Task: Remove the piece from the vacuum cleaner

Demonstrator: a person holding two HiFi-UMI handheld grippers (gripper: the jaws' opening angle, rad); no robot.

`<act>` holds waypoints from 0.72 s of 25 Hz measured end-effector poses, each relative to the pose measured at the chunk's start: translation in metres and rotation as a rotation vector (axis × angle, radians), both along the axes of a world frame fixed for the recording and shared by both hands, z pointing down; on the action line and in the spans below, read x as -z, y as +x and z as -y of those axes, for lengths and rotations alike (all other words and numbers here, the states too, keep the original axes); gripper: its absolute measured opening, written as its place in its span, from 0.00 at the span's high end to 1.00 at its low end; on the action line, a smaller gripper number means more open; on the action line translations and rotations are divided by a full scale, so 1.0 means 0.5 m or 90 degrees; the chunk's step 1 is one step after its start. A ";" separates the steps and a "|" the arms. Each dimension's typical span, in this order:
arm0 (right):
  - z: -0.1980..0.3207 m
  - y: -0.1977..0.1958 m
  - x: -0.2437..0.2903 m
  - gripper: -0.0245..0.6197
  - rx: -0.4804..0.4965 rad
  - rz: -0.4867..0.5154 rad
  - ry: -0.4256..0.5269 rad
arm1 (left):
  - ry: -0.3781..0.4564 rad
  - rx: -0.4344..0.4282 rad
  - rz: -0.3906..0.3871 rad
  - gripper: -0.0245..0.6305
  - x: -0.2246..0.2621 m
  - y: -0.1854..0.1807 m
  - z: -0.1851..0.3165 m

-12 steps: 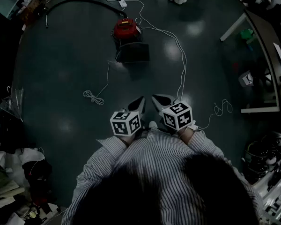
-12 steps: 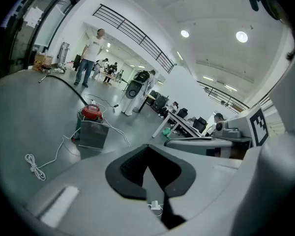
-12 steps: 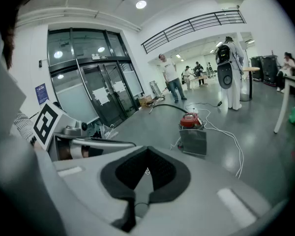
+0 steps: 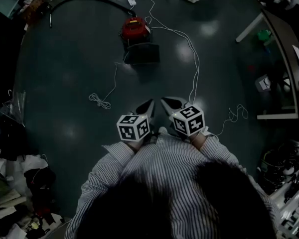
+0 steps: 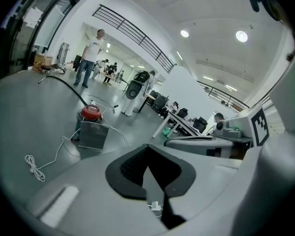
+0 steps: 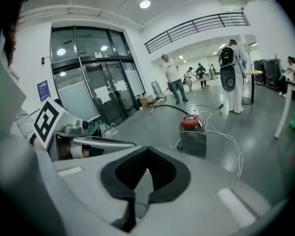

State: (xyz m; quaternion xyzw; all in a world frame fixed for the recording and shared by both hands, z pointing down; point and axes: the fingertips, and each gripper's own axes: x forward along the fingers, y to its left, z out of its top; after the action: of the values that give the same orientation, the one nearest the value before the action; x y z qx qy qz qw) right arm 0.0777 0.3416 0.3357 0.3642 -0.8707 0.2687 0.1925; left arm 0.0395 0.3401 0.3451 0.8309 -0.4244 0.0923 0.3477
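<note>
Both the left tool and right tool are clenched shut, empty, well apart from the vacuum cleaner.

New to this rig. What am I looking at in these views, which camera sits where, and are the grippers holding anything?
There is no robot arm here. A person in a striped shirt holds a two-jaw gripper in each hand. The head view comes from a camera on the person's head, looking steeply down. It shows the left gripper and the right gripper, each carrying a marker cube.

The other two views come from cameras riding on the grippers, each looking along its own jaws. Both pairs of jaws are together with nothing between them, so nothing is held.

On the floor ahead stands a red vacuum cleaner, with a grey boxy part right in front of it. A black hose runs off to the left and white cables trail around it. Both grippers are well short of the vacuum cleaner.
</note>
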 end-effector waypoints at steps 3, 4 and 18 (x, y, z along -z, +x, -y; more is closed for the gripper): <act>0.008 0.004 0.016 0.96 -0.008 0.015 0.025 | 0.001 0.001 -0.001 0.96 0.001 0.003 0.003; 0.011 0.006 0.020 0.96 -0.009 0.015 0.035 | 0.001 0.002 -0.002 0.96 0.002 0.004 0.006; 0.051 0.070 -0.008 0.96 0.021 -0.027 0.045 | -0.012 0.036 -0.025 0.96 -0.018 0.061 0.045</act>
State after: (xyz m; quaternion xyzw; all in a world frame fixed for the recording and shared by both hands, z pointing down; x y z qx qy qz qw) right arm 0.1125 0.3162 0.3395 0.3620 -0.8813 0.2265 0.2023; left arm 0.0698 0.3178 0.3540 0.8168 -0.4399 0.0702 0.3665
